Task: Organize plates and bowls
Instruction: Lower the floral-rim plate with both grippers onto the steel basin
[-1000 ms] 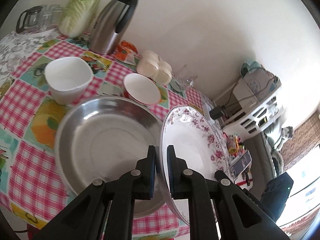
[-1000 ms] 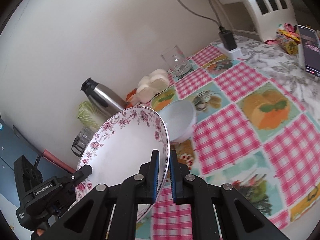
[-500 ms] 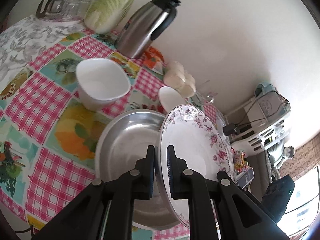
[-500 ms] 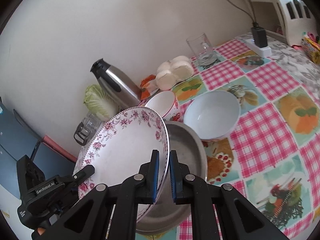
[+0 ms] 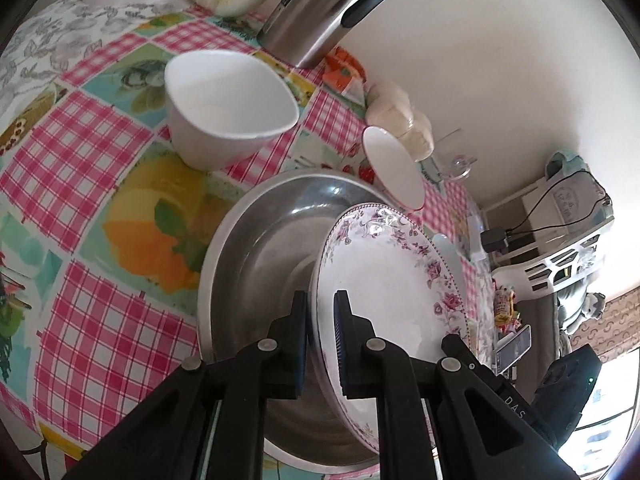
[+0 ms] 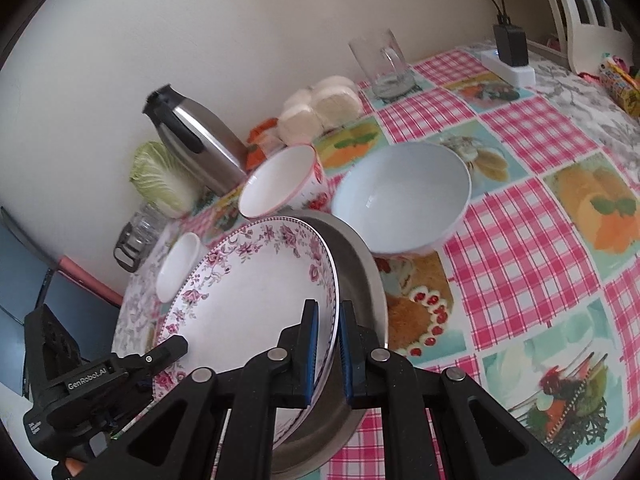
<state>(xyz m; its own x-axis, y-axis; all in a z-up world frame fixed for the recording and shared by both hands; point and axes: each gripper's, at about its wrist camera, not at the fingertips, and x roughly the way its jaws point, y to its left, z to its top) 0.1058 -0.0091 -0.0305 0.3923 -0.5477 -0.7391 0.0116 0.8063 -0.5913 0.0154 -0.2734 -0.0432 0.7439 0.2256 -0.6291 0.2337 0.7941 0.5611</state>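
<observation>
A white plate with pink flowers (image 5: 384,280) (image 6: 248,292) is held by its rim on two opposite sides. My left gripper (image 5: 320,332) is shut on one edge and my right gripper (image 6: 328,340) is shut on the other. The plate hangs tilted just over a wide steel basin (image 5: 260,248) (image 6: 360,280). A white bowl (image 5: 224,100) stands to the basin's left in the left wrist view. A red-rimmed bowl (image 6: 280,184) and a pale blue bowl (image 6: 400,196) stand behind the basin in the right wrist view.
A steel thermos jug (image 5: 320,8) (image 6: 192,136), a cabbage (image 6: 160,176), white buns (image 6: 320,108) and a glass mug (image 6: 380,64) line the wall. A power strip (image 6: 512,68) lies at the far right on the checked tablecloth (image 6: 520,240).
Both grippers have carried the plate forward and down over the steel basin. The bowls and the jug now look closer.
</observation>
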